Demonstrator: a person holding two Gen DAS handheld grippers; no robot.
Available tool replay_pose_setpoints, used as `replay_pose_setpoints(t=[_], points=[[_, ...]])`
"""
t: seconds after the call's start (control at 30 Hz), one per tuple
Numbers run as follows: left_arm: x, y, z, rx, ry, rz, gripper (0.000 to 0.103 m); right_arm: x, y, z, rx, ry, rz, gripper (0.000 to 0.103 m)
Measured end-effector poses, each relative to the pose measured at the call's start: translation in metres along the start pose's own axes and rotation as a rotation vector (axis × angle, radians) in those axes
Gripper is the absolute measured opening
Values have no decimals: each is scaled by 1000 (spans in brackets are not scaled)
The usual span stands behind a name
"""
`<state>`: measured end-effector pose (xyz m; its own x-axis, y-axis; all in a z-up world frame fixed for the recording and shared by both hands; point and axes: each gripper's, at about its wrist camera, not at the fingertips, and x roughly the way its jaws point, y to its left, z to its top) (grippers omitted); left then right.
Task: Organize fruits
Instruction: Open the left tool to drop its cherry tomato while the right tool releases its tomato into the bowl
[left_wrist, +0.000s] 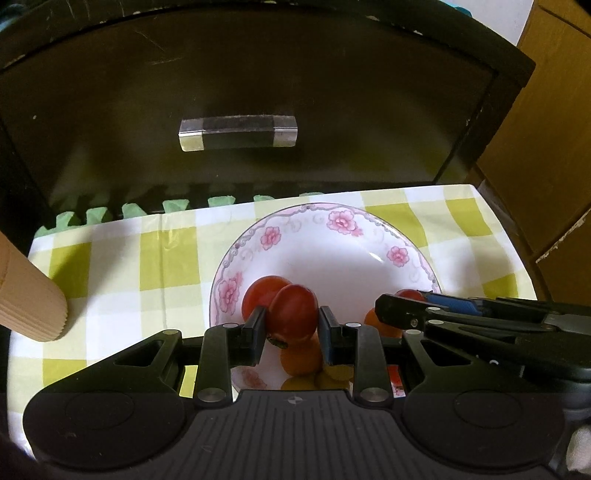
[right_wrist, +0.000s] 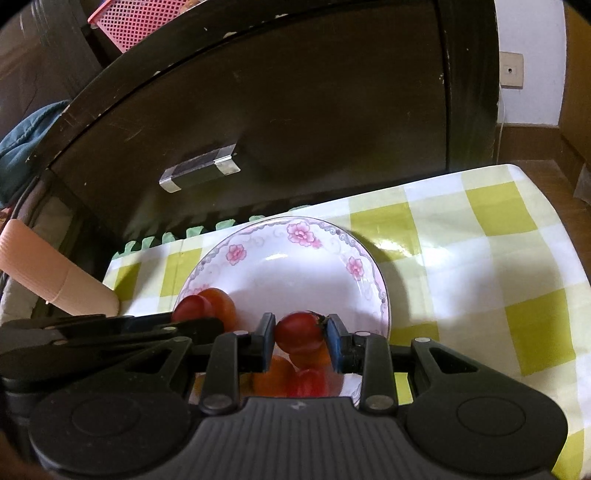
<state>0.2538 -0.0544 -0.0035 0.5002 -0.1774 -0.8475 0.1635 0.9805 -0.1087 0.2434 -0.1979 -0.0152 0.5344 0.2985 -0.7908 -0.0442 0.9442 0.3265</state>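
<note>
A floral-rimmed white plate (left_wrist: 343, 221) sits on the green-checked tablecloth (left_wrist: 110, 266). My left gripper (left_wrist: 291, 317) is shut on a red cherry tomato (left_wrist: 293, 310) just above the plate's near left part. A second red tomato (left_wrist: 258, 291) lies right behind it, and orange tomatoes (left_wrist: 301, 356) lie under it. In the right wrist view, my right gripper (right_wrist: 301, 328) is shut on another red tomato (right_wrist: 297, 328) over the plate (right_wrist: 295, 236). An orange tomato (right_wrist: 273, 376) and a red tomato (right_wrist: 308, 382) lie below it. The two grippers hang side by side.
A dark cabinet with a clear handle (left_wrist: 238, 133) stands close behind the table. A pink ribbed roll (left_wrist: 29, 295) lies at the left edge. Green foam mat teeth (left_wrist: 173, 205) show at the back. Cardboard boxes (left_wrist: 546, 147) stand to the right.
</note>
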Motion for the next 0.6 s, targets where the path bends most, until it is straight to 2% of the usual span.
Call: replay_pose_setpoints(t=[0.6], points=[[1, 2, 1, -15, 3, 0, 40, -1, -3, 1, 26, -6, 4, 31]])
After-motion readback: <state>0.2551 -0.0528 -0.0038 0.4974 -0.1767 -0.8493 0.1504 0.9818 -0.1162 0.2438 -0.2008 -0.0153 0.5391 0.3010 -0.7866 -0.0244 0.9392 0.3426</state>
